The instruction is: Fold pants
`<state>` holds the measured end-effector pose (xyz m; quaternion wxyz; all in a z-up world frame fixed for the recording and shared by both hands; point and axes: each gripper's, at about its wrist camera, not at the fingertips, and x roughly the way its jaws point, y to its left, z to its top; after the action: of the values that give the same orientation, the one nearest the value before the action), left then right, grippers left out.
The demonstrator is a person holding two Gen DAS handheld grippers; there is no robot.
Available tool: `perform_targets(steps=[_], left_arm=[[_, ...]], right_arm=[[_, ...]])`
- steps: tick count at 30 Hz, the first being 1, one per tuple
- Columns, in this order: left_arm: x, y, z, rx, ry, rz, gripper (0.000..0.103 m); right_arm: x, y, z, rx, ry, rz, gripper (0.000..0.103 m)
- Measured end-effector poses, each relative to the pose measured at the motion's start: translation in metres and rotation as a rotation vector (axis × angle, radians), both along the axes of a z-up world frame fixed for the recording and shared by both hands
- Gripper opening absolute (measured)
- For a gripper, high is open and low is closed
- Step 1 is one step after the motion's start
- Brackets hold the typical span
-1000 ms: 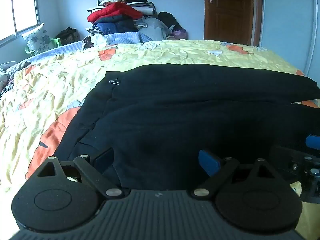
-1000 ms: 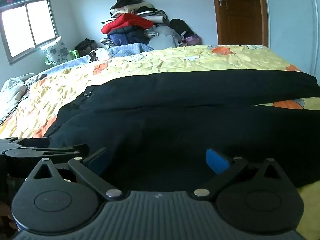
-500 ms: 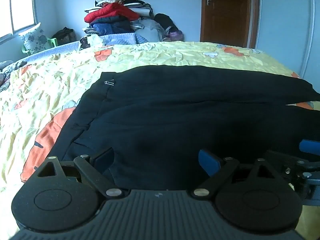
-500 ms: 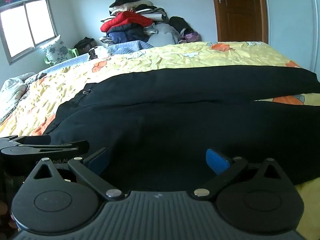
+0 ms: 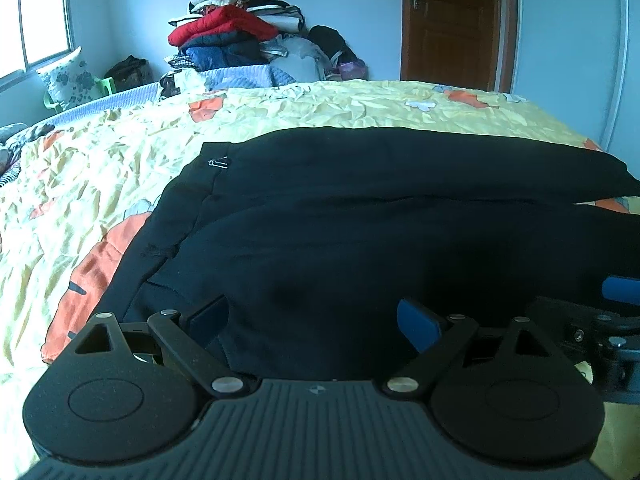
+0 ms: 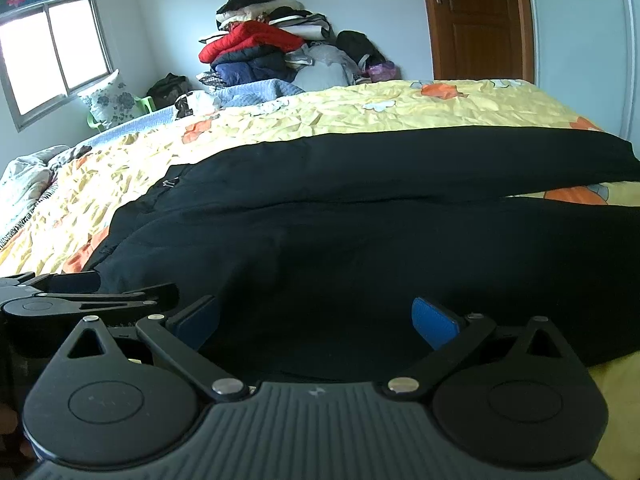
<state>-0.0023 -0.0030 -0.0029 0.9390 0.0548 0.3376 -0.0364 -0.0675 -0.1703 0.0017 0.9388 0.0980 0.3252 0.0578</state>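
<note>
Black pants [image 5: 380, 216] lie spread flat on the bed [image 5: 100, 184], both legs apart, side by side; no fold made yet. Left claw [image 5: 312, 316] and right claw [image 6: 316, 316] both spread wide at the near edge, pinching nothing. Entire folding remains.

1. no words, numbers or brand names can be read in either view.
2. the only sign is a small pale emblem moulded on the ribbed grey body of the left gripper [image 5: 316, 316] and of the right gripper [image 6: 316, 316]; its form is too small to make out.
</note>
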Motion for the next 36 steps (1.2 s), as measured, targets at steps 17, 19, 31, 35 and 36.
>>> perform_targets(steps=[17,19,31,35,36], left_arm=[[-0.0003,0.0004,-0.0029,0.01,0.007,0.016,0.094],[-0.0004,0.0005,-0.003,0.01,0.007,0.015,0.094],[-0.0002,0.0002,-0.0051,0.011,0.011,0.014,0.094],[0.0013,-0.0007,-0.0063,0.01,0.014,0.011,0.094],[0.0017,-0.001,-0.007,0.01,0.016,0.011,0.094]], right_arm=[[0.0004,-0.005,-0.0024,0.0,0.011,-0.009,0.103],[0.0003,-0.005,-0.0025,0.0,0.011,-0.009,0.103],[0.0012,-0.004,-0.0027,0.001,0.013,-0.006,0.103],[0.0015,-0.0037,-0.0034,0.002,0.013,-0.003,0.103],[0.0019,-0.0036,-0.0036,0.001,0.013,-0.002,0.103]])
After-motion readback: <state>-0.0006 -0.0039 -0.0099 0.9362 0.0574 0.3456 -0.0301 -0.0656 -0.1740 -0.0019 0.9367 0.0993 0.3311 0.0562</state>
